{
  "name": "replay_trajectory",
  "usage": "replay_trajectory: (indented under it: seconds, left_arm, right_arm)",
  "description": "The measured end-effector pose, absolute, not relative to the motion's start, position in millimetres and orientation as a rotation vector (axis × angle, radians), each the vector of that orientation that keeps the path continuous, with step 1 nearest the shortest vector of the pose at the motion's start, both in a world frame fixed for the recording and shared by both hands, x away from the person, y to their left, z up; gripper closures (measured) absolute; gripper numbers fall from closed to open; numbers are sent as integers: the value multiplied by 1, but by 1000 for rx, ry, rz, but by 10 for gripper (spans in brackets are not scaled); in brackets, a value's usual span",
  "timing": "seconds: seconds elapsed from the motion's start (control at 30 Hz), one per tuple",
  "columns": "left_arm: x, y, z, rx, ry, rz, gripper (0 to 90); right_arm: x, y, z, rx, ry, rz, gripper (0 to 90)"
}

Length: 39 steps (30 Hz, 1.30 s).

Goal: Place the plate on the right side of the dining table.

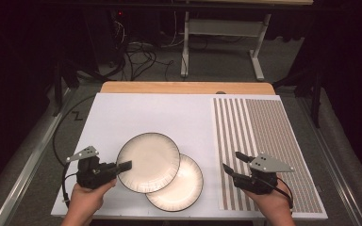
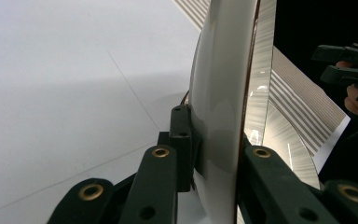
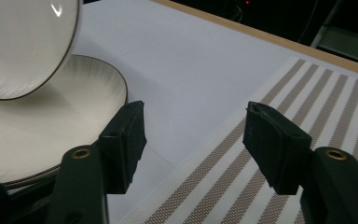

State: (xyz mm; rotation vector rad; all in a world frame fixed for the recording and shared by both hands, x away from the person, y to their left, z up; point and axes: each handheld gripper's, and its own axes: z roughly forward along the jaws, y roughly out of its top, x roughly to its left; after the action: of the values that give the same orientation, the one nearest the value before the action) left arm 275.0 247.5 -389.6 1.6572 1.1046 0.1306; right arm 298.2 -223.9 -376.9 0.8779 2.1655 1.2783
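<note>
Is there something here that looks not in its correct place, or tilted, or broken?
Nothing is broken or spilled. The upper plate is raised and tilted, its rim clamped in the left gripper, overlapping the lower plate that lies flat. The right gripper waits open above the striped placemat.

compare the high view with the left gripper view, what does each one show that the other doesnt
High view alone: the whole layout. The upper plate overlaps the lower plate, the left gripper is at the upper plate's left edge, and the table's wooden far edge and the floor cables are beyond.

Left gripper view alone: the grip up close. The jaws are clamped on the upper plate's rim, one on each face.

Both: the white mat, the striped placemat, and the right gripper, open and empty.
</note>
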Motion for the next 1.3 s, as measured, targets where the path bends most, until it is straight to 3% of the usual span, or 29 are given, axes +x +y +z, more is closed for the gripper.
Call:
replay_trajectory:
  seconds: [0.67, 1.3]
  left_arm:
    - [258, 244, -385, 1733, 957, 318, 792]
    - [257, 244, -386, 1742, 936, 335, 786]
  right_arm:
    - [302, -243, -384, 966, 2027, 1371, 10]
    - [298, -213, -382, 866, 2056, 1400, 9]
